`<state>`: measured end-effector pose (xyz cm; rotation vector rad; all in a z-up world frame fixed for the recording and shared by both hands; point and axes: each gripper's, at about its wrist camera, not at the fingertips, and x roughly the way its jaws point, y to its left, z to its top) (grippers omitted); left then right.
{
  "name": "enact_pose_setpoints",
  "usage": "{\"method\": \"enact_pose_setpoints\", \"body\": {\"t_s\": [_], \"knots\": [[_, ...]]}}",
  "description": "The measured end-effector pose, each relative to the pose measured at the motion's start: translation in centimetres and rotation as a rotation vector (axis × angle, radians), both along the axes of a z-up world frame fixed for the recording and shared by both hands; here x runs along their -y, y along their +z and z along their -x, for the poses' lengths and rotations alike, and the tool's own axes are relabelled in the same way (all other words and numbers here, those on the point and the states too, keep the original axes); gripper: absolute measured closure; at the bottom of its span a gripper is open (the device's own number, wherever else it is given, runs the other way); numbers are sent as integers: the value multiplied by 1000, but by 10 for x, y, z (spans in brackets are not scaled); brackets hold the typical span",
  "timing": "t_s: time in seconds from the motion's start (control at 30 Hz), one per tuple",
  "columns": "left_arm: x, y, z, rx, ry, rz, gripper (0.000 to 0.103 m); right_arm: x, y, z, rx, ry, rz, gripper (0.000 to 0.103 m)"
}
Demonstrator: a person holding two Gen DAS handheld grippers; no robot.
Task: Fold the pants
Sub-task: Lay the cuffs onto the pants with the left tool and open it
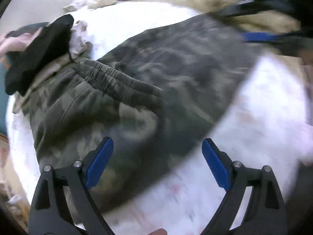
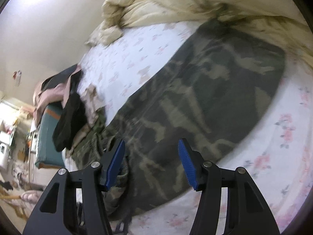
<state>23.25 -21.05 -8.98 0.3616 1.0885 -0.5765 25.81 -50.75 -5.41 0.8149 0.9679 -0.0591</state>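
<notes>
Green camouflage pants (image 1: 148, 90) lie spread on a white floral bed sheet (image 1: 264, 117), with the gathered elastic waistband (image 1: 117, 80) toward the left. My left gripper (image 1: 157, 162) is open and empty, hovering over the near edge of the pants. In the right wrist view the same pants (image 2: 195, 98) stretch diagonally across the sheet (image 2: 125, 58). My right gripper (image 2: 151, 162) is open and empty just above the pants near the waistband end. The right gripper also shows blurred at the upper right of the left wrist view (image 1: 260, 37).
A crumpled cream blanket (image 2: 176, 4) is piled at the far end of the bed. A black garment (image 1: 39, 58) and pinkish clothes (image 2: 52, 96) lie at the left bed edge beside the waistband. A cluttered floor (image 2: 17, 156) lies beyond the bed edge.
</notes>
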Motion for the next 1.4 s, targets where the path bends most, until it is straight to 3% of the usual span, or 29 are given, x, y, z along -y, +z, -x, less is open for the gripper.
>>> {"method": "enact_pose_setpoints", "body": {"t_s": [0.07,0.17,0.23,0.3,0.43,0.57,0.6,0.63,0.67,0.77,0.83,0.9,1.0,1.07,1.1,1.13,1.27,1.4], "knots": [[-29,19,5,24,29,43,13,-20,0,-12,17,79,-12,44],[-92,24,-13,32,180,57,13,-65,-2,-41,8,252,-9,38],[-137,8,-33,34,323,13,13,-99,-4,-72,0,354,-3,29],[-173,-17,-47,-19,440,3,15,-134,-6,-103,0,451,36,29],[-194,-70,-59,-226,477,78,15,-199,-25,-166,-40,583,136,29],[-199,-89,-53,-280,483,104,12,-226,-63,-207,-144,599,284,31],[-198,-90,-53,-279,480,102,11,-228,-70,-211,-146,606,267,48],[-196,-91,-51,-279,475,100,11,-231,-77,-212,-157,627,225,77],[-195,-93,-51,-280,471,96,11,-233,-79,-211,-159,649,205,84],[-191,-97,-51,-277,441,82,11,-227,-56,-203,-72,672,216,94],[-187,-97,-52,-280,418,78,11,-195,-27,-198,18,529,196,96],[-186,-96,-54,-291,425,95,11,-176,-20,-198,20,436,261,96],[-180,-96,-51,-279,409,65,11,-187,-65,-210,-152,505,328,88],[-180,-94,-50,-293,418,69,11,-191,-75,-209,-180,520,396,59],[-182,-94,-49,-306,429,79,11,-189,-70,-208,-186,507,431,38],[-184,-92,-49,-318,441,94,11,-183,-62,-204,-177,492,427,30],[-191,-90,-53,-328,476,137,11,-153,-29,-163,-123,465,296,30],[-201,-93,-59,-326,506,167,11,-144,-38,-95,-119,440,126,27]]}}
